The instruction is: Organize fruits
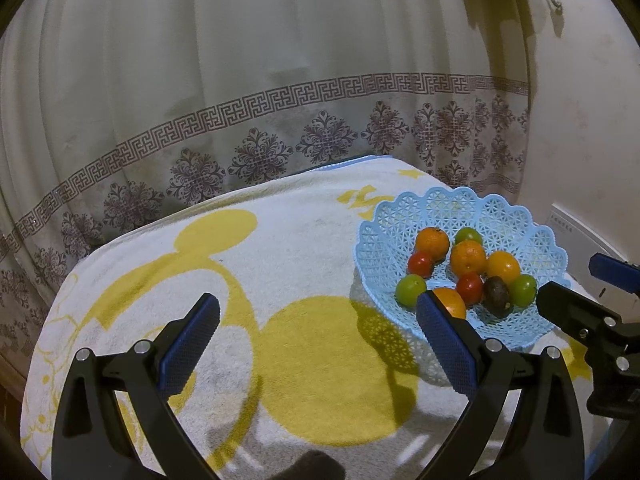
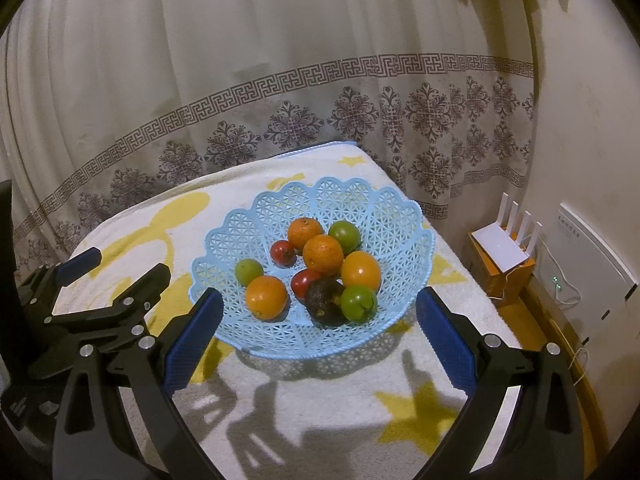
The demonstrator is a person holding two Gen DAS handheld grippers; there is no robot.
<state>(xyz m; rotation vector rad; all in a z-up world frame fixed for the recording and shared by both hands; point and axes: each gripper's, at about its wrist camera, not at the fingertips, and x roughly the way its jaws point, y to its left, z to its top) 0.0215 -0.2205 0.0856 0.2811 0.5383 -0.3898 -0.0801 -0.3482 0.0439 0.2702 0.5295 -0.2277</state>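
Observation:
A light-blue lattice basket (image 2: 312,190) sits on a white and yellow towel (image 2: 344,400). It holds several fruits: oranges (image 2: 323,254), red tomatoes (image 2: 283,252), green round fruits (image 2: 359,298) and one dark brown fruit (image 2: 322,302). My right gripper (image 2: 320,309) is open just in front of the basket's near rim, holding nothing. My left gripper (image 1: 318,314) is open over the bare towel (image 1: 280,248), left of the basket (image 1: 460,198); its right finger hides part of an orange (image 1: 454,300). Each view shows the other gripper: the right (image 1: 572,276), the left (image 2: 128,264).
A patterned curtain (image 2: 280,92) hangs behind the table. At the right, a white router (image 2: 502,250) stands on an orange box (image 2: 506,284), with a white wall panel (image 2: 580,256) and cables beside it. The towel's far edge (image 1: 344,164) drops off near the curtain.

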